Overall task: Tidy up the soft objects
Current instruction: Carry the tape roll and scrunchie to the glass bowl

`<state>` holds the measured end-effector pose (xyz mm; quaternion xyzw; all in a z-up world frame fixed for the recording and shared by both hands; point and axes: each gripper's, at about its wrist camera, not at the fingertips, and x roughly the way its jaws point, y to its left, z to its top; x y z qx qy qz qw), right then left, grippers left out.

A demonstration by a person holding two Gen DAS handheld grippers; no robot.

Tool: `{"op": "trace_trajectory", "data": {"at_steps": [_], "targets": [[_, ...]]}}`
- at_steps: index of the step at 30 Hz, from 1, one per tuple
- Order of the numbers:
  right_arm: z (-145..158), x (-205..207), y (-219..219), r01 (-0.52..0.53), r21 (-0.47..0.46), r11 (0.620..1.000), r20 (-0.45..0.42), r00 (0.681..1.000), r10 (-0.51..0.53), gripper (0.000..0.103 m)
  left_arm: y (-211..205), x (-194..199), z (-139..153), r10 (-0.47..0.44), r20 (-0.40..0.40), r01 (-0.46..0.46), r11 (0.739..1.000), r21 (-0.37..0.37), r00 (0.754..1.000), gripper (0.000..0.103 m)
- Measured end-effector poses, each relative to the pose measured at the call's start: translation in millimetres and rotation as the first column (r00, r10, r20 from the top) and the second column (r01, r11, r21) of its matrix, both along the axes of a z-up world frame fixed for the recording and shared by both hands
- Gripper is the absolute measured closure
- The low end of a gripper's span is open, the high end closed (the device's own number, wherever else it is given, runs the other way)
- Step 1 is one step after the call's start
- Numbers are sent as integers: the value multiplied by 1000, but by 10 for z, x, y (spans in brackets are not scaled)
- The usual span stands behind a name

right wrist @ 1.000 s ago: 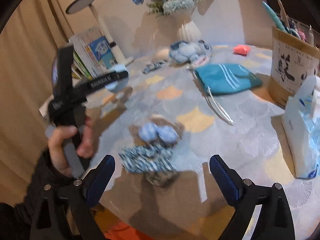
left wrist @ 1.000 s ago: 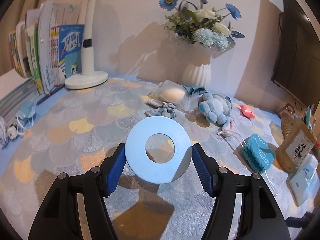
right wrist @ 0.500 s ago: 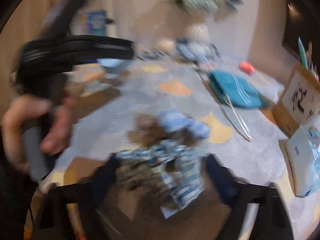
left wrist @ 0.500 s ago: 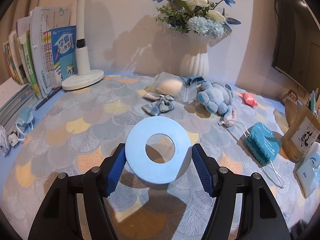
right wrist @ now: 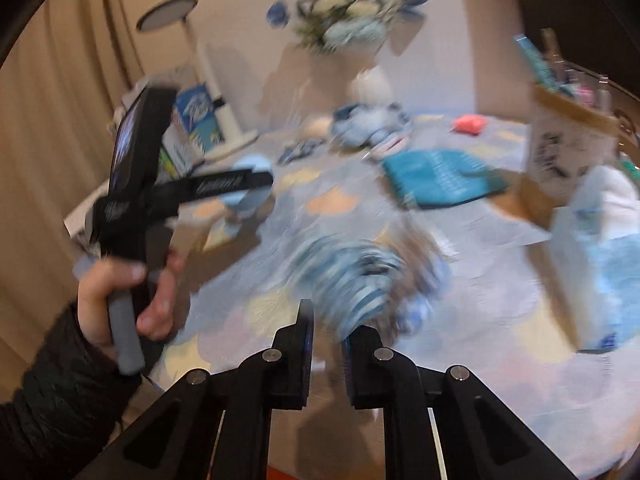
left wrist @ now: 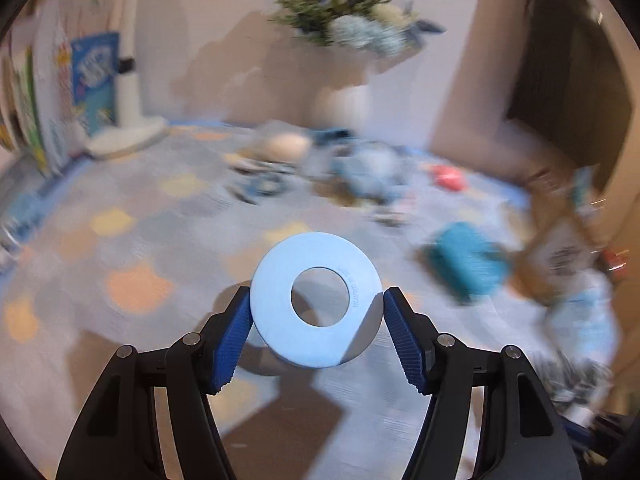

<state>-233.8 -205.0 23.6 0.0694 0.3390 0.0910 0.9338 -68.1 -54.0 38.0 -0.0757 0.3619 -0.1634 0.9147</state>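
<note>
At the bottom centre of the left wrist view, the left gripper (left wrist: 318,320) clamps a flat pale-blue ring (left wrist: 316,300) between its 2 blue pads (left wrist: 232,336), above the patterned tablecloth (left wrist: 140,248). In the right wrist view, the right gripper (right wrist: 326,344) at bottom centre has its jaws drawn narrow on a blurred blue-striped soft bundle (right wrist: 352,280), just above. Mid-frame right lies a teal pouch (right wrist: 436,178). Farther back, upper centre, sit a blue plush toy (right wrist: 370,124) and a white flower vase (right wrist: 370,84).

A patterned table (left wrist: 136,240) bears a teal pouch (right wrist: 436,178) and plush toy (right wrist: 370,124).
</note>
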Motion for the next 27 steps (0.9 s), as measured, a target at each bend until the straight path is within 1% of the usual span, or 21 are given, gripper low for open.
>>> {"op": "trace_trajectory", "data": {"at_steps": [2, 4, 7, 8, 10, 11, 12, 13, 14, 15, 16, 18, 20, 22, 24, 26, 27], "targets": [[103, -68, -132, 13, 20, 1000, 23, 1000, -14, 91, -126, -153, 91, -39, 6, 39, 998, -44, 999, 39], [245, -154, -264, 24, 22, 999, 58, 998, -25, 91, -272, -300, 226, -82, 36, 84, 994, -65, 996, 39], [449, -322, -391, 37, -18, 999, 128, 991, -34, 91, -485, -431, 372, -126, 73, 128, 991, -34, 989, 39], [482, -351, -416, 35, -30, 999, 137, 990, -31, 91, -553, -458, 409, -136, 82, 138, 990, -18, 987, 39], [513, -374, -492, 24, -70, 997, 126, 992, -15, 90, -643, -498, 434, -138, 90, 138, 990, 4, 986, 39], [514, -379, -541, 37, -79, 996, 121, 992, -28, 82, -652, -506, 427, -138, 89, 138, 990, 6, 986, 39], [502, -391, -627, 51, -75, 996, 106, 993, -43, 56, -653, -507, 418, -138, 85, 138, 990, 5, 987, 39], [475, -376, -720, 42, -51, 998, 70, 997, -39, 34, -656, -515, 407, -139, 78, 140, 990, 1, 987, 39], [431, -338, -802, 20, -15, 1000, 27, 999, -19, 0, -660, -523, 393, -143, 72, 144, 990, -2, 987, 39], [390, -315, -849, 2, 15, 1000, -4, 1000, -2, 1, -666, -532, 385, -146, 70, 146, 989, 1, 987, 39], [354, -324, -871, -13, 40, 999, -13, 1000, 13, 1, -678, -544, 382, -148, 70, 148, 989, 10, 986, 39], [311, -307, -818, -42, 60, 997, -13, 999, 43, 1, -698, -560, 378, -154, 75, 152, 988, 35, 985, 39], [228, -212, -733, -48, 66, 997, -41, 998, 50, 1, -714, -585, 390, -166, 80, 163, 986, 43, 983, 39], [124, -50, -645, -9, 40, 999, -69, 998, 11, 1, -717, -605, 409, -176, 85, 173, 984, 42, 981, 39], [33, 114, -610, 9, 26, 1000, -99, 995, -6, 1, -712, -623, 422, -181, 91, 178, 983, 42, 979, 39], [-45, 277, -595, 42, -12, 999, -133, 990, -43, 2, -704, -622, 413, -187, 84, 184, 982, 42, 979, 39], [-93, 343, -581, 50, -39, 998, -161, 985, -56, 12, -700, -613, 403, -192, 74, 189, 981, 44, 979, 39]]}}
